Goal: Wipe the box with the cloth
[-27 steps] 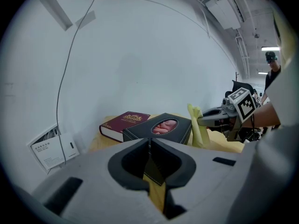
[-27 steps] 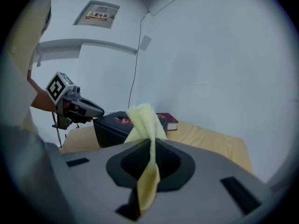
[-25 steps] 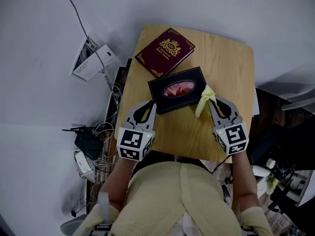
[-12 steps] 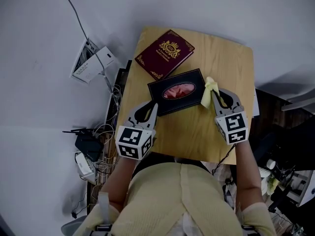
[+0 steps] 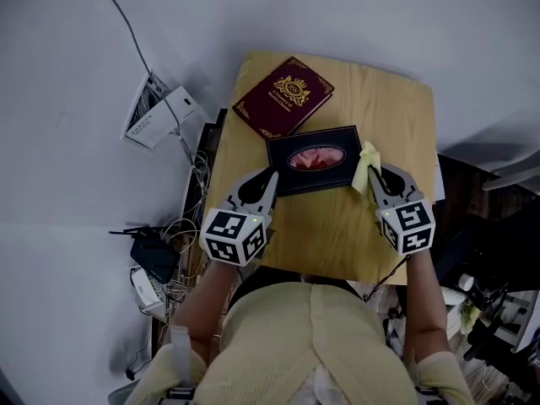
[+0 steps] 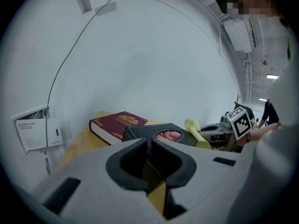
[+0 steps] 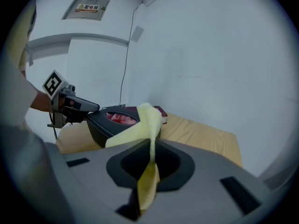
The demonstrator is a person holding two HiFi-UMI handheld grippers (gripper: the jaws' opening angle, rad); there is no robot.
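At the box's (image 5: 325,175) right end, the right gripper (image 5: 372,174) pinches the yellow cloth (image 5: 366,160), which touches the box. The left gripper (image 5: 271,178) is closed tight and empty, its tips at the box's left corner.

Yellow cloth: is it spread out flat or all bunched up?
Bunched up. The cloth is pinched into a crumpled strip by the right hand-held gripper.

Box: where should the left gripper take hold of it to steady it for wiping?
Probably its left short end, coming in from the left. The box lies flat with upright walls, the left gripper, now shut, sits at that end, and the cloth in the right gripper occupies the right end.
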